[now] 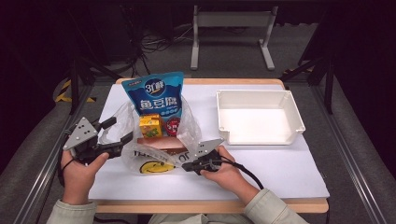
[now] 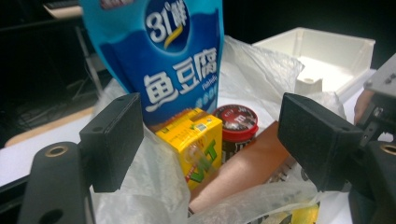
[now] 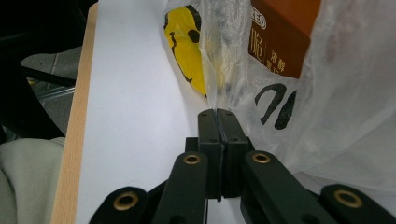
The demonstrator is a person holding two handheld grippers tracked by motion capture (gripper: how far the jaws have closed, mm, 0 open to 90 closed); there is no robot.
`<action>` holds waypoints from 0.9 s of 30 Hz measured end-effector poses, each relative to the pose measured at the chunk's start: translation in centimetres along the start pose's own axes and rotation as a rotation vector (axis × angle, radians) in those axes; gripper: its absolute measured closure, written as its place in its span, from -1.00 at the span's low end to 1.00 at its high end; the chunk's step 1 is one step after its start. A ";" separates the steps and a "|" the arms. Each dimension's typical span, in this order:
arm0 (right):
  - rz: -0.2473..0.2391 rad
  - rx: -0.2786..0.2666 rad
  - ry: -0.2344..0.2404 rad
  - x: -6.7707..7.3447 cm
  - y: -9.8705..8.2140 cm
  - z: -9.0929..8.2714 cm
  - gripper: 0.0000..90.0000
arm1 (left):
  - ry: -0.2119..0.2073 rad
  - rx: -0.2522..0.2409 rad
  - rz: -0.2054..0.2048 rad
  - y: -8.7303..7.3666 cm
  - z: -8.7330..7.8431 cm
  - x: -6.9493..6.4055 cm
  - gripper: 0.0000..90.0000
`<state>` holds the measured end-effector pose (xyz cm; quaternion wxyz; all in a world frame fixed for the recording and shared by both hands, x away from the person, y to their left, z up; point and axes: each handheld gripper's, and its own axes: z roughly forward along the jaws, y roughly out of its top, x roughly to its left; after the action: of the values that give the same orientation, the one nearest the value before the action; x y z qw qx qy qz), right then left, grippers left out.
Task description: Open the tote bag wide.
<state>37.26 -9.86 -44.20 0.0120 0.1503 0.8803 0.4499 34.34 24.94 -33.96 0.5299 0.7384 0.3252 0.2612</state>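
A clear plastic bag (image 1: 187, 125) printed with a yellow smiley (image 1: 154, 167) lies open on the white table. Inside it stands a blue snack pouch (image 1: 156, 95), and before that a yellow juice box (image 1: 151, 127), a red-lidded can (image 1: 173, 126) and a brown box (image 1: 161, 143). My left gripper (image 1: 119, 129) is open at the bag's left rim. In the left gripper view its jaws stand wide on either side of the juice box (image 2: 194, 144) and the can (image 2: 238, 123), with bag film (image 2: 149, 186) beside the left jaw. My right gripper (image 3: 217, 114) is shut on the bag's (image 3: 350, 102) near edge.
A white tray (image 1: 295, 109) stands at the right of the table, beyond the bag, and also appears in the left gripper view (image 2: 327, 46). The white mat (image 1: 271, 170) stretches toward the wooden front edge (image 3: 74, 140). Dark floor and metal frames surround the table.
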 end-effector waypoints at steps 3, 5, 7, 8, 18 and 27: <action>-0.001 0.001 0.000 0.0 0.0 0.0 0.99 | 0.024 0.033 -0.027 -0.9 1.1 0.6 -0.46; -0.001 0.000 0.002 0.0 0.0 0.0 0.98 | 0.041 0.056 -0.036 -1.5 1.8 1.0 -0.38; -0.001 0.000 0.004 0.1 0.0 0.1 0.98 | 0.055 0.111 -0.059 -2.8 3.1 1.8 -0.30; -0.001 0.000 0.005 0.1 0.0 0.1 0.98 | 0.043 0.126 -0.068 -3.3 3.6 2.1 -0.24; -0.001 -0.003 0.005 0.2 0.1 0.1 0.97 | 0.013 0.228 -0.131 -5.5 4.9 3.2 0.66; -0.003 0.005 0.002 0.1 0.0 0.0 1.00 | 0.085 0.313 -0.217 -7.8 4.7 4.9 0.99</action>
<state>37.16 -9.87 -44.22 0.0112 0.1487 0.8815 0.4480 39.43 27.56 -42.57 0.4194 0.7607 0.4616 0.1796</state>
